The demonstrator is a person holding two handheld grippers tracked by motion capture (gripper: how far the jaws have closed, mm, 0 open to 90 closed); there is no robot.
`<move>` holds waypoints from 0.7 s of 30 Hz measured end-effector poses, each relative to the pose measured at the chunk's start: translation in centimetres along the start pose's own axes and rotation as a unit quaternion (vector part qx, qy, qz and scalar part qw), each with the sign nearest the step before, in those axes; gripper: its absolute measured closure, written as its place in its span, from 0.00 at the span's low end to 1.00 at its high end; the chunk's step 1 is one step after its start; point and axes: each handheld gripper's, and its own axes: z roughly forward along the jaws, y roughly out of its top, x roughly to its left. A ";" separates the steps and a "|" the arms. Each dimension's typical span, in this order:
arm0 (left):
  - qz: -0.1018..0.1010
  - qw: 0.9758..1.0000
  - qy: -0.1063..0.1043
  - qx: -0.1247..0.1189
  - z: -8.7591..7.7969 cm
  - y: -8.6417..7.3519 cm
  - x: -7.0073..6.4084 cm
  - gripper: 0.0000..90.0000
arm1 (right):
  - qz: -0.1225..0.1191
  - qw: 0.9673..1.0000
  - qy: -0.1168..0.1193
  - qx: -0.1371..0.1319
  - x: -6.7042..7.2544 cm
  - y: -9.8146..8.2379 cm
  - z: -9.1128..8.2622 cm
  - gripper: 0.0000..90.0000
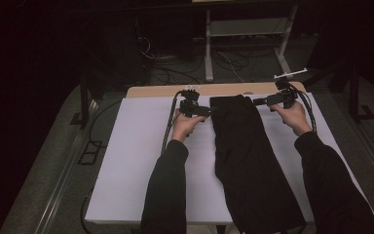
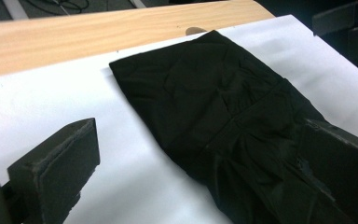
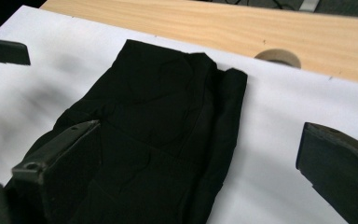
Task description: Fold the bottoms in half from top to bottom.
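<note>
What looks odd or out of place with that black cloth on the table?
Little stands out. The black garment lies folded lengthwise on the white sheet, its near end hanging over the table's front edge and its far right corner bunched in a fold. Nothing looks torn or spilled.

Room is sitting mostly dark, light falling mainly on the desk [image 1: 141,91]. Desk is showing a light wood top along its far edge, with a round cable hole [image 3: 278,58] in it; a white sheet [image 1: 131,161] is covering the rest. Grey carpet floor [image 1: 48,161] is running around it. Behind the desk, a white metal frame [image 1: 246,34] with a low shelf is standing, and loose cables [image 1: 175,66] are lying tangled on the floor by it. Dark stand legs [image 1: 84,105] are flanking the desk's left side.
</note>
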 end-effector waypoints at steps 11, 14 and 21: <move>-0.056 0.998 -0.011 0.038 2.1 -1.9 0.1 0.04 | 0.018 0.999 0.028 0.013 0.0 -1.5 1.3 0.10; -0.067 0.997 -0.016 0.047 2.4 -2.3 0.2 0.04 | 0.020 0.999 0.032 0.017 -0.1 -1.9 1.7 0.14; -0.079 0.996 -0.033 0.038 3.0 -2.7 0.0 0.06 | 0.033 0.998 0.046 0.028 -0.7 -3.1 2.4 0.22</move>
